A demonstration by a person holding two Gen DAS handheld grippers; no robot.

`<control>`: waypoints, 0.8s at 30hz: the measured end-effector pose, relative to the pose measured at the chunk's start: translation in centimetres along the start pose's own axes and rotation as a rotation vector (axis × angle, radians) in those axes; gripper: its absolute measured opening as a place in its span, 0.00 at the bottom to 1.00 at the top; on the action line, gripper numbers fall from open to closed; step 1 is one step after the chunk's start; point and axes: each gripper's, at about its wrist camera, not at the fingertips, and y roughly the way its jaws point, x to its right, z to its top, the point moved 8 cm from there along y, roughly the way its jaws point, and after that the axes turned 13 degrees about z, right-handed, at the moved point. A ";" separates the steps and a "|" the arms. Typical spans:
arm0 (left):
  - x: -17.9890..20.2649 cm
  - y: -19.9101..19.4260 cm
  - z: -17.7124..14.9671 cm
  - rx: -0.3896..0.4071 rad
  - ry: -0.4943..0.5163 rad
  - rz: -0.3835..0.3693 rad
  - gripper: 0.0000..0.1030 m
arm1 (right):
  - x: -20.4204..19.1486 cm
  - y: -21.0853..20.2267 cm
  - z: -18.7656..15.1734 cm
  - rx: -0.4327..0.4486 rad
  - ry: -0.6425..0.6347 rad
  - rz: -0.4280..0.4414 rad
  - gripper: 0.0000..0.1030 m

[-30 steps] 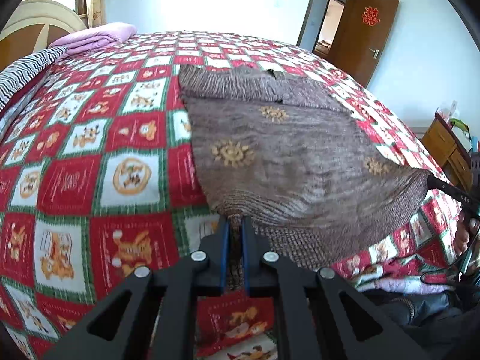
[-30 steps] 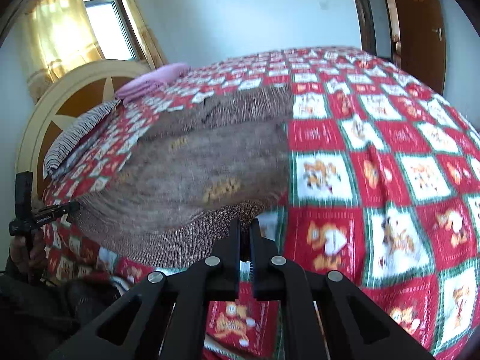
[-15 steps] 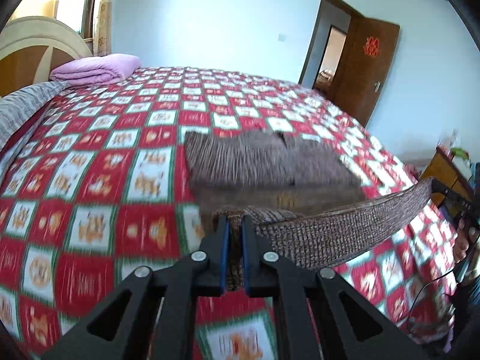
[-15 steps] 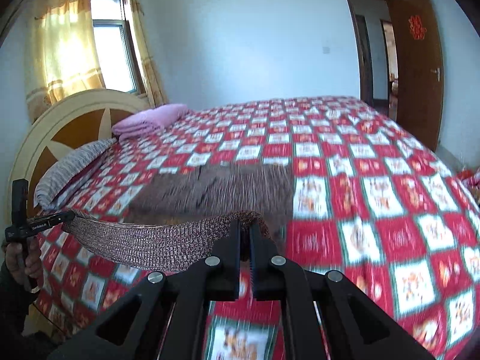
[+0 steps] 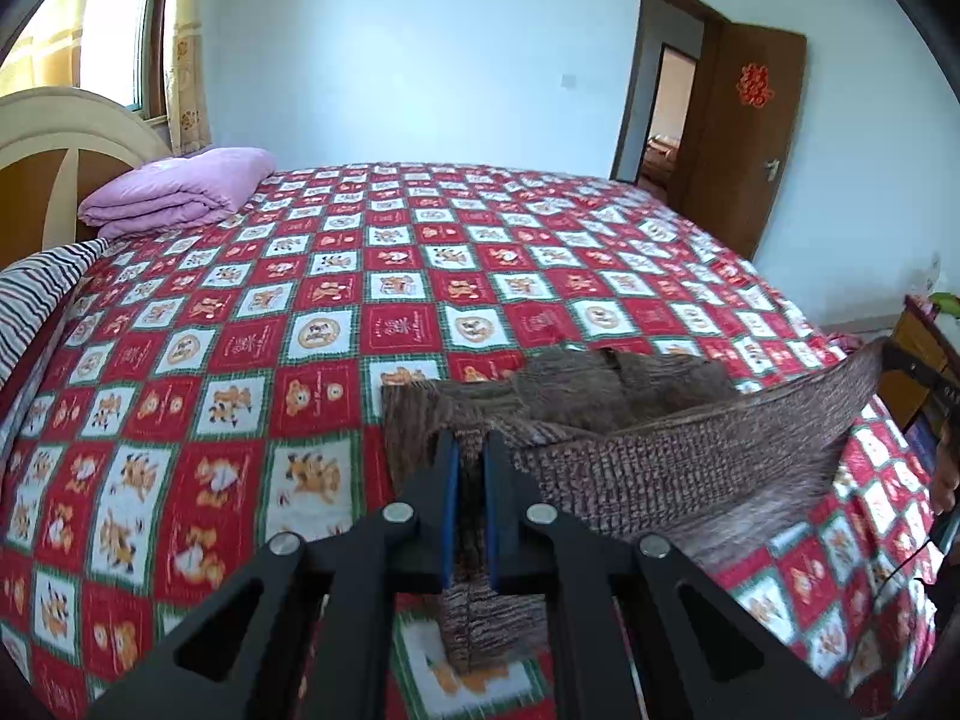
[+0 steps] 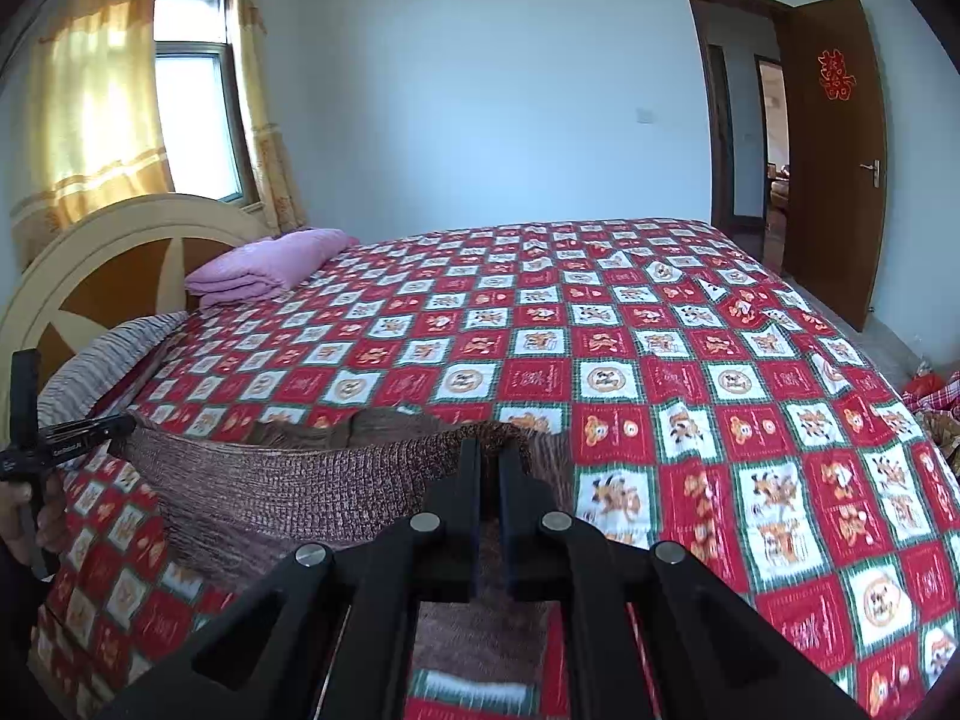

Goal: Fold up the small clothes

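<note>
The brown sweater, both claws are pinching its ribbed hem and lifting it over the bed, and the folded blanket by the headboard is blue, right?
Not quite: the folded blanket is lilac, not blue, as the left wrist view shows. The rest holds: the left claw and right claw both pinch the brown sweater by its hem.

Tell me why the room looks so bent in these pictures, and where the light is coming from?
Left wrist view: the fisheye lens bows the door and walls, black corners ring the picture, and the sweater is slightly smeared on the right. Right wrist view: daylight through the window glows in the yellow curtain, while the bedspread stays evenly lit and sharp.
</note>
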 end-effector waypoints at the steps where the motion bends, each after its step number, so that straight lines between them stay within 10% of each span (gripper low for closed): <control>1: 0.0 1.0 0.4 -0.013 0.002 0.004 0.07 | 0.4 0.7 0.0 -0.007 0.007 -0.003 0.04; 17: 0.5 18.1 -2.2 -0.261 0.057 0.155 0.17 | 8.2 19.7 -4.2 -0.273 0.118 -0.093 0.05; 20: 0.0 17.2 -2.3 -0.238 0.068 0.196 0.44 | 9.1 20.8 -5.8 -0.329 0.106 -0.145 0.34; 21: -0.3 16.5 -2.3 -0.222 0.076 0.213 0.53 | 8.7 20.2 -5.9 -0.317 0.083 -0.148 0.58; 24: -0.9 13.8 -2.9 -0.170 0.108 0.187 0.71 | 6.5 18.7 -5.8 -0.310 0.015 -0.099 0.64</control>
